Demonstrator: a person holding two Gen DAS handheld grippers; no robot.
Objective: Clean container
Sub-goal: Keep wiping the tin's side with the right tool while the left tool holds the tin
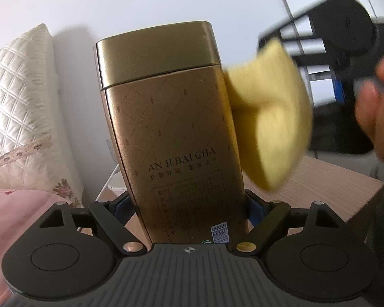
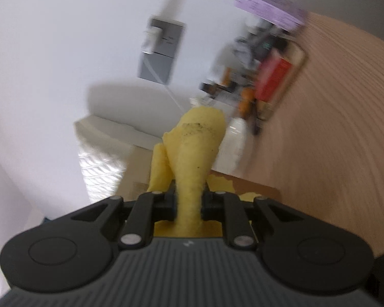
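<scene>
Gold tin (image 1: 171,128) clamped upright in left hand-held gripper (image 1: 189,204), right hand-held gripper (image 2: 189,202) pinching yellow cloth (image 1: 271,117) against its right edge.

The gold tin (image 1: 171,133) stands tall in the middle of the left wrist view, so nothing can pass straight ahead there, and the yellow cloth (image 1: 271,117) with the right gripper (image 1: 320,38) behind it fills the room just to its right. To the left of the tin there is open room in front of the white wall (image 1: 140,0), up to the pillow (image 1: 18,107). In the right wrist view the wooden table (image 2: 332,128) has lots of bare room, but a blurry pile of things (image 2: 258,76) crowds its far end.
</scene>
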